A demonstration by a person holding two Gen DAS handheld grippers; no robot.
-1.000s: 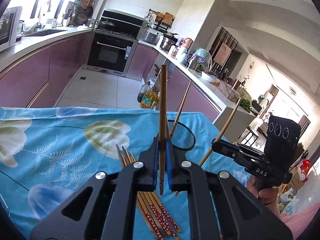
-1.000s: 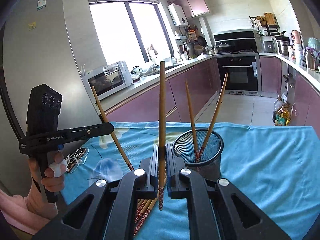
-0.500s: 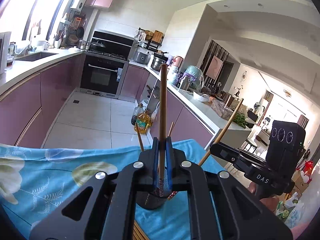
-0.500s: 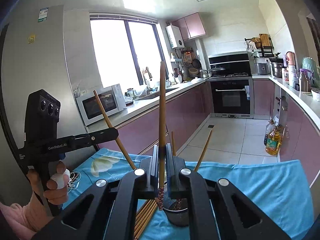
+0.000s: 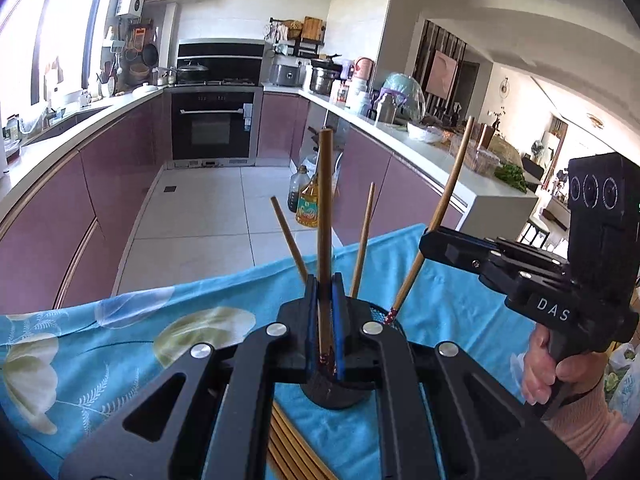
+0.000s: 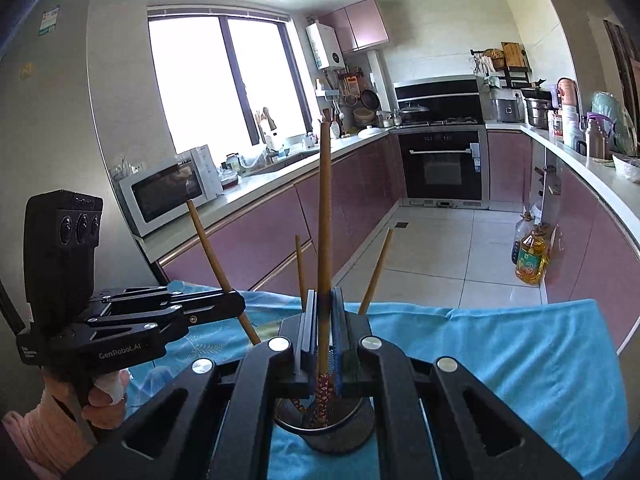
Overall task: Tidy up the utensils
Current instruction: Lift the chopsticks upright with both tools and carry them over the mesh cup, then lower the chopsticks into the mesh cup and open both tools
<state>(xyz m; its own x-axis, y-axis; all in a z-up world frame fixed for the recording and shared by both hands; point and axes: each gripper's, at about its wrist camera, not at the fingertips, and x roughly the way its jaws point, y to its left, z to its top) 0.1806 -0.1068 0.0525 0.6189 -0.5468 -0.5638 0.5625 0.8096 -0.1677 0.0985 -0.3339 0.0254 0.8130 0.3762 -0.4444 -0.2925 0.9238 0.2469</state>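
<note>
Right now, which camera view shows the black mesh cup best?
The right wrist view: the mesh cup shows its open rim and wall below the right gripper. In the left wrist view the left gripper hides most of it.

A bright kitchen with mauve cabinets (image 6: pixel 256 240) under white counters, a built-in black oven (image 6: pixel 440 164), pale floor tiles (image 6: pixel 432 248), and a large sunlit window (image 6: pixel 224 80). A microwave (image 6: pixel 168 192) sits on the counter.

Smooth wooden chopsticks (image 6: pixel 325 216) with glossy patterned tips; black wire-mesh metal cup (image 6: pixel 340 438); soft printed blue cloth (image 6: pixel 520 360); matt black plastic grippers (image 5: pixel 325 320) with shiny metal screws.
</note>
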